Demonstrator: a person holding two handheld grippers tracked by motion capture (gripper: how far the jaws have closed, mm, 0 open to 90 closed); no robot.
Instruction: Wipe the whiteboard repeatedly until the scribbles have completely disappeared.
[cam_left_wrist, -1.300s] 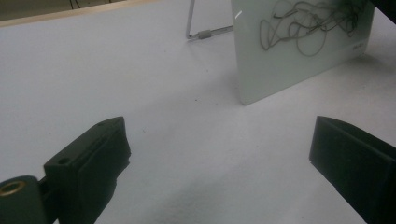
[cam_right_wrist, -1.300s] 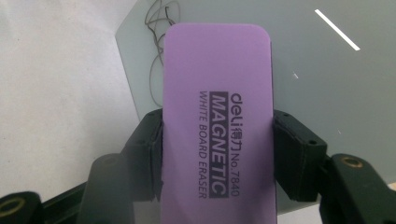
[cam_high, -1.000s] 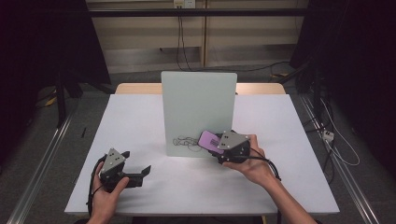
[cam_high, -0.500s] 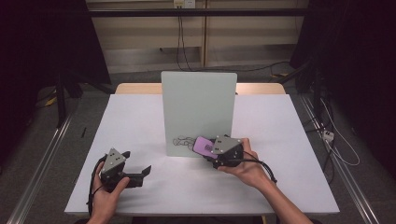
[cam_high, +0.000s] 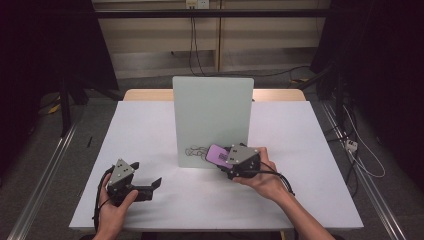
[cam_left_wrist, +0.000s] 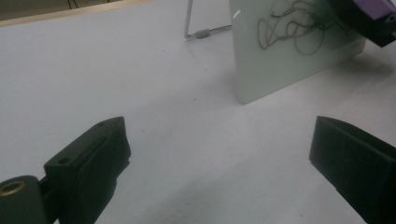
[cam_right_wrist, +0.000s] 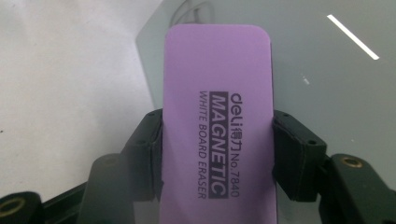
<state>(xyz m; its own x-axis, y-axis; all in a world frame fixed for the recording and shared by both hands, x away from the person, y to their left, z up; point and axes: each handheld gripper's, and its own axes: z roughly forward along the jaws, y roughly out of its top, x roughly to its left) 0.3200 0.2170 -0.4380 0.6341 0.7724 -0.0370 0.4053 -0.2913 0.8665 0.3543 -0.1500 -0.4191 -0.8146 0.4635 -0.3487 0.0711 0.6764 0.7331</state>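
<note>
Eraser at the whiteboard, scribble not yet wiped

Left of the one upright whiteboard (cam_high: 212, 120), your left gripper (cam_high: 156, 184) rests on the table (cam_high: 150, 130), jaws apart and empty. At the board's lower edge one scribble (cam_high: 194, 150) remains whole. Just right of it, your right gripper (cam_high: 223, 159) clamps the single purple eraser (cam_high: 217, 154) near the board face; wiping remains.
</note>
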